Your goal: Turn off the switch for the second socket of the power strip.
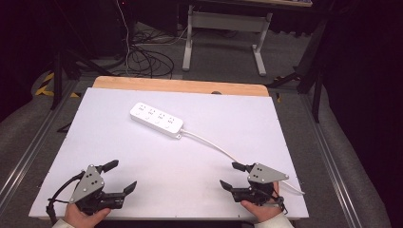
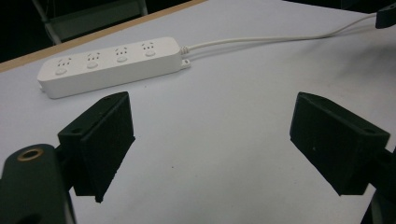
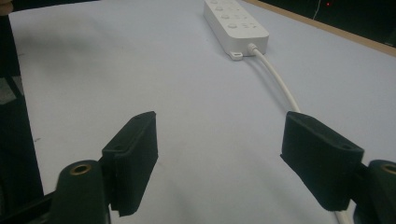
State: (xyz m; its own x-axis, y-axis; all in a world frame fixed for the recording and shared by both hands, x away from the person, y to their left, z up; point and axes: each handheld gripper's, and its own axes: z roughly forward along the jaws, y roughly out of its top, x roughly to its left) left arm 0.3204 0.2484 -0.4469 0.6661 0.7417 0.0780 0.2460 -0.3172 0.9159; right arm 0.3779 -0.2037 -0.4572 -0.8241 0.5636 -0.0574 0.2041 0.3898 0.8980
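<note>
A white power strip (image 1: 156, 119) with several sockets lies slantwise at the middle back of the white table top (image 1: 142, 156). Its white cable (image 1: 214, 145) runs to the right front, past the right gripper. My left gripper (image 1: 121, 176) rests at the front left, open, nothing between its jaws. My right gripper (image 1: 230, 175) rests at the front right, open as well. In the left gripper view the power strip (image 2: 109, 65) lies ahead beyond the left gripper (image 2: 212, 140). In the right gripper view the power strip (image 3: 236, 21) and its cable (image 3: 278, 79) lie ahead of the right gripper (image 3: 219, 154).
The white sheet covers a wooden table whose back edge (image 1: 180, 85) shows bare. Beyond it stand a white desk frame (image 1: 228, 28) and loose black cables (image 1: 147, 59) on the floor. Metal rails (image 1: 28, 147) run along both sides.
</note>
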